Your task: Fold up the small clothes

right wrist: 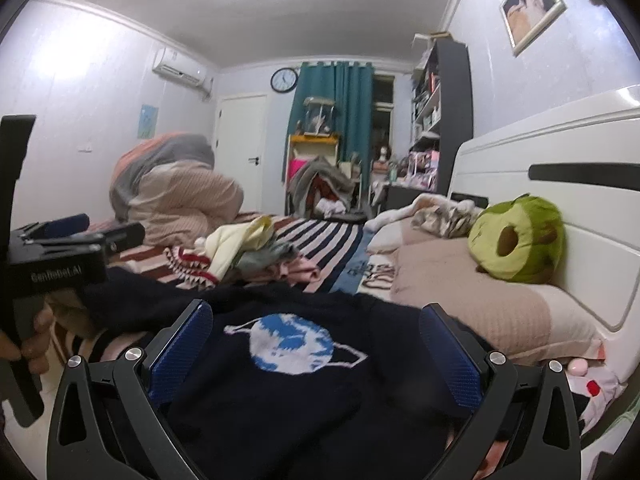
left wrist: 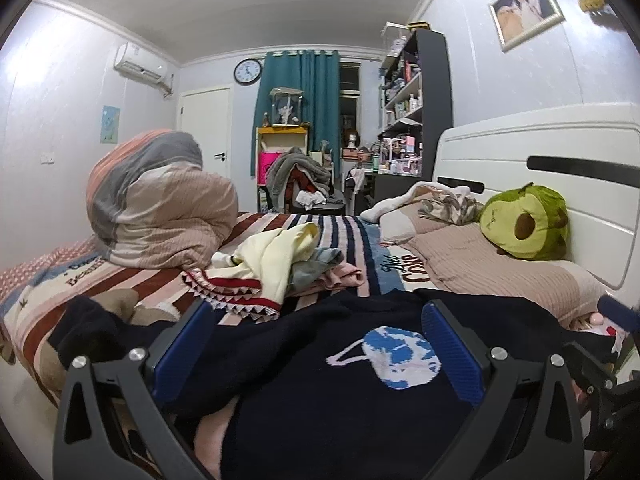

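Note:
A dark navy sweater with a blue-and-white planet design [left wrist: 394, 354] lies spread on the near edge of the bed; it also shows in the right wrist view [right wrist: 294, 344]. My left gripper [left wrist: 316, 316] is open, low over the sweater, blue pads on either side of the planet. My right gripper [right wrist: 316, 316] is open too, just above the same sweater. The left gripper body [right wrist: 60, 248] shows at the left of the right wrist view, a hand holding it. Behind the sweater lies a pile of small clothes [left wrist: 280, 264], cream, grey, pink and a shark-teeth piece.
A striped bedspread [left wrist: 344, 232] covers the bed. A rolled duvet [left wrist: 156, 204] sits at the far left. A beige pillow [left wrist: 492, 268] and a green avocado plush [left wrist: 524, 224] lie against the white headboard [left wrist: 560, 168] on the right.

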`<state>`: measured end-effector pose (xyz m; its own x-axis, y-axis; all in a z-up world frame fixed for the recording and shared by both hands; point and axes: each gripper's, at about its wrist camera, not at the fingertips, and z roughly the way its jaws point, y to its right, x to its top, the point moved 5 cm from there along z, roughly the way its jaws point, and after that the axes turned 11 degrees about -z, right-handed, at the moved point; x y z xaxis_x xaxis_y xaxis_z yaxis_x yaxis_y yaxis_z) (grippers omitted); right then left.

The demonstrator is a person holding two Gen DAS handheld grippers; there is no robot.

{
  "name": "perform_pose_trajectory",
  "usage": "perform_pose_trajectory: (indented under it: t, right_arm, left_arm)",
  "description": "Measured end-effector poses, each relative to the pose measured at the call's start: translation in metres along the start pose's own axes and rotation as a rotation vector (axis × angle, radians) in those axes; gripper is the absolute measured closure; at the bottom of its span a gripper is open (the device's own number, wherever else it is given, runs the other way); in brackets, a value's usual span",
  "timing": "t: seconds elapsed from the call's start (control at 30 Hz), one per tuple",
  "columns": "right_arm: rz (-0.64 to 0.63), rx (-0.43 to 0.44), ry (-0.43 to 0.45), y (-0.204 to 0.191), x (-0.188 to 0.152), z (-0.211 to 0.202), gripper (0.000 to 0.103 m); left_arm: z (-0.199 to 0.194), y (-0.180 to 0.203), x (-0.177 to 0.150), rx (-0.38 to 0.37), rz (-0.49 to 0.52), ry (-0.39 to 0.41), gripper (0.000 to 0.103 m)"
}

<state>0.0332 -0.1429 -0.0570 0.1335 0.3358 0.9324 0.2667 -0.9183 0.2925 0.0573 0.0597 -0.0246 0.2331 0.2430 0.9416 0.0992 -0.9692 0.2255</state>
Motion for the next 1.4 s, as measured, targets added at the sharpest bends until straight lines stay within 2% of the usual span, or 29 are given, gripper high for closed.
perform_pose_trajectory:
  t: [0.2,0.27,0.43,0.5,0.6,0.8,0.97,1.03,1.07,1.13,1.23,1.4]
  right_arm:
    - [0.003,0.043,-0.068,-0.012,-0.004,0.015,0.001]
    - [0.004,0.060,-0.096,-0.020,-0.005,0.023,0.001]
    - [-0.011,0.091,-0.152,-0.037,-0.007,0.038,0.001]
    - [-0.017,0.094,-0.166,-0.036,-0.008,0.043,0.001]
    - [-0.021,0.104,-0.174,-0.041,-0.006,0.049,0.001]
    - [-0.051,0.130,-0.190,-0.059,-0.002,0.057,0.000]
    - [-0.056,0.145,-0.198,-0.064,-0.002,0.061,0.001]
    - [-0.058,0.144,-0.201,-0.064,-0.003,0.061,0.001]
    - [-0.056,0.144,-0.200,-0.064,-0.003,0.061,0.000]
    - [-0.047,0.145,-0.198,-0.062,-0.005,0.060,0.001]
    - [-0.029,0.151,-0.197,-0.059,-0.007,0.060,0.000]
    - [0.000,0.164,-0.194,-0.052,-0.013,0.059,0.000]
  left_arm:
    - [0.006,-0.063,0.003,0.070,-0.069,-0.008,0.001]
    - [0.007,-0.096,0.005,0.121,-0.100,0.004,0.001]
    - [0.005,-0.205,0.004,0.301,-0.264,0.020,0.001]
    - [0.008,-0.245,-0.004,0.373,-0.321,0.000,0.001]
    - [0.012,-0.277,-0.017,0.385,-0.370,-0.025,0.001]
    - [0.024,-0.271,-0.026,0.262,-0.346,-0.039,0.022]
    - [0.038,-0.249,-0.026,0.144,-0.320,-0.062,0.025]
    - [0.044,-0.243,-0.026,0.156,-0.293,-0.073,0.045]
    - [0.047,-0.241,-0.025,0.162,-0.280,-0.079,0.051]
    - [0.052,-0.236,-0.024,0.155,-0.264,-0.094,0.071]
    - [0.050,-0.226,-0.021,0.155,-0.236,-0.091,0.088]
    - [0.042,-0.200,-0.008,0.126,-0.178,-0.064,0.091]
